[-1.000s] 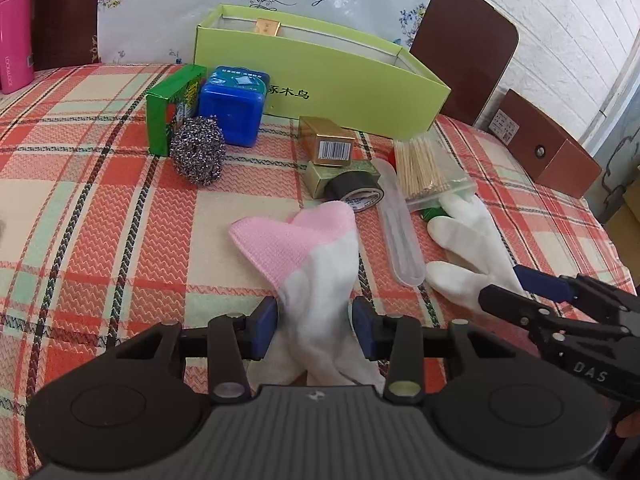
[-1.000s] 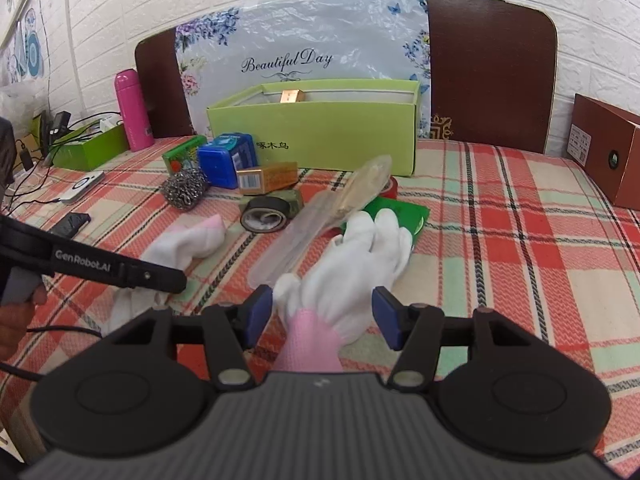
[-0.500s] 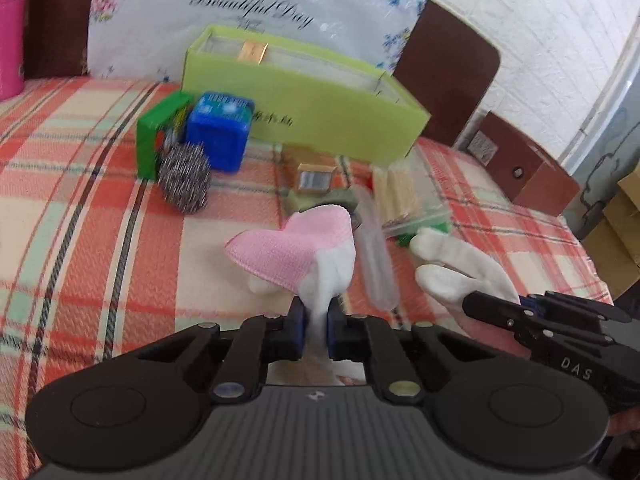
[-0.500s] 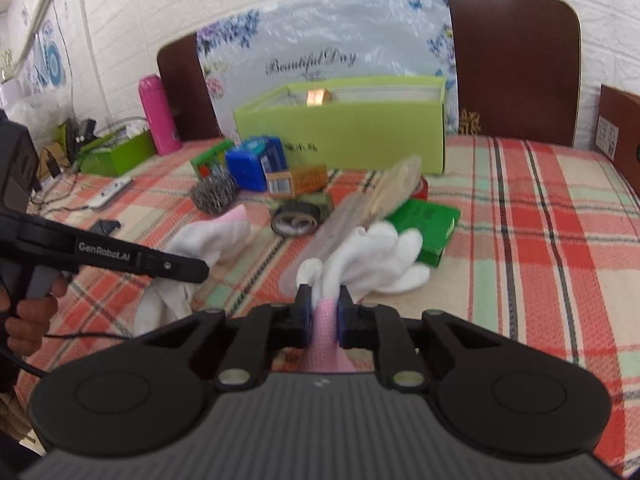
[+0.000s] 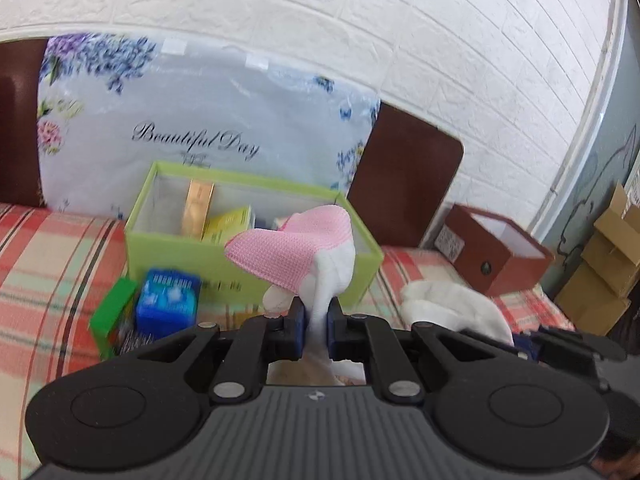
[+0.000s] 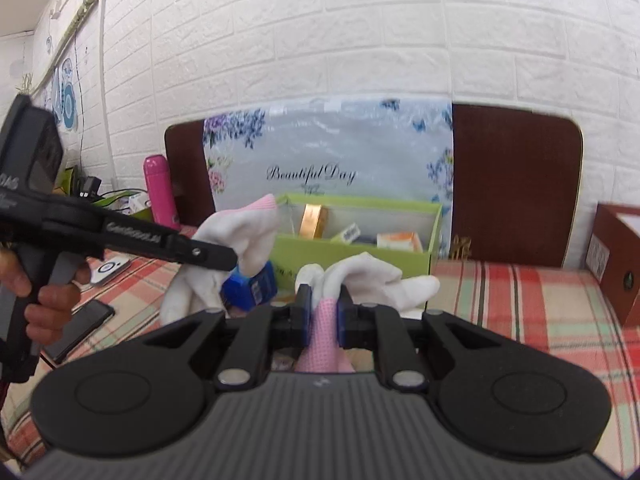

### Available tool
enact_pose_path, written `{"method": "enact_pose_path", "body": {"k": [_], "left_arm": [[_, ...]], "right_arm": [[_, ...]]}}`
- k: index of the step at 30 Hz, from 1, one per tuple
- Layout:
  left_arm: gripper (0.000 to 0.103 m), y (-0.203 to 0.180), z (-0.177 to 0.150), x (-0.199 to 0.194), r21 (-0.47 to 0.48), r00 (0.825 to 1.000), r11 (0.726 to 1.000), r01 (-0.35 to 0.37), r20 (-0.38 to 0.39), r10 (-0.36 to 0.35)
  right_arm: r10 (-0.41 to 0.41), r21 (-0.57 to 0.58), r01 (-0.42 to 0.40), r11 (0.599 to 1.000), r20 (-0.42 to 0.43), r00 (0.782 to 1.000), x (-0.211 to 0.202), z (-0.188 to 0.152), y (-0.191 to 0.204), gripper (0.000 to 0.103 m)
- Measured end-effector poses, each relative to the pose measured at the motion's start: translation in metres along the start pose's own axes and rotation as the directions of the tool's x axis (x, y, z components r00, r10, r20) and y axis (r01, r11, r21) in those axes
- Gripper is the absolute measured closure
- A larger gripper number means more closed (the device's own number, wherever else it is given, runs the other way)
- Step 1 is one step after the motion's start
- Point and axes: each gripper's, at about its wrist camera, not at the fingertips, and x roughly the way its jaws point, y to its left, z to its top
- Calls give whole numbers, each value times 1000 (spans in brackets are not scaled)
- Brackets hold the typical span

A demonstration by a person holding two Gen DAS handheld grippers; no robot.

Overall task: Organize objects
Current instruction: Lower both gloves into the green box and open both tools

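Observation:
My left gripper [image 5: 316, 320] is shut on a white glove with a pink cuff [image 5: 296, 248], held in the air in front of the lime green box [image 5: 168, 244]. The same glove [image 6: 236, 236] shows in the right wrist view, hanging from the left gripper's tip [image 6: 224, 258]. My right gripper [image 6: 323, 312] is shut on the pink cuff of the second white glove [image 6: 372, 276], also lifted; that glove [image 5: 452, 304] shows at the right of the left wrist view. The green box [image 6: 360, 252] holds a gold box and small cartons.
A blue tin [image 5: 168, 304] and a green packet [image 5: 114, 312] stand before the green box on the plaid tablecloth [image 5: 48, 256]. A brown open box [image 5: 496, 260] is at the right. A pink bottle [image 6: 160, 192] and a phone [image 6: 76, 330] are at the left.
Both grippers closed on the gloves, then lifted them off the table and toward the green box. The views now look higher, with the box's inside visible.

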Motion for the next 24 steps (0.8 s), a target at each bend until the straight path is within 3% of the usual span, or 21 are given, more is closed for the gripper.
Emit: {"method": "enact_pose_path", "body": {"k": [8,13,22,23,24], "left_arm": [[94,6,64,51,-40,997,999,-13,77,16],[94,13,89,93,-51,995,998,-37,88,41],[93,41,84,151,-74,998,996,-58,1,58],[86,44,82,155,-80,998,995,-61,-1,62],[69,48,80,158,-90,998,994,-64,-7,64]], "right_arm": [[-33,-46,37,998,98,995,45,38,-22,91],[-59,-186,85,979,141,988,93,56,-19,91],[-94,-230,95,969,16,995,195,48,-38,91],[-97,-238,93,967,-7,995,204,46,-40,90],[-92,-245,81,966,-36,995,213,43,-41,79]]}}
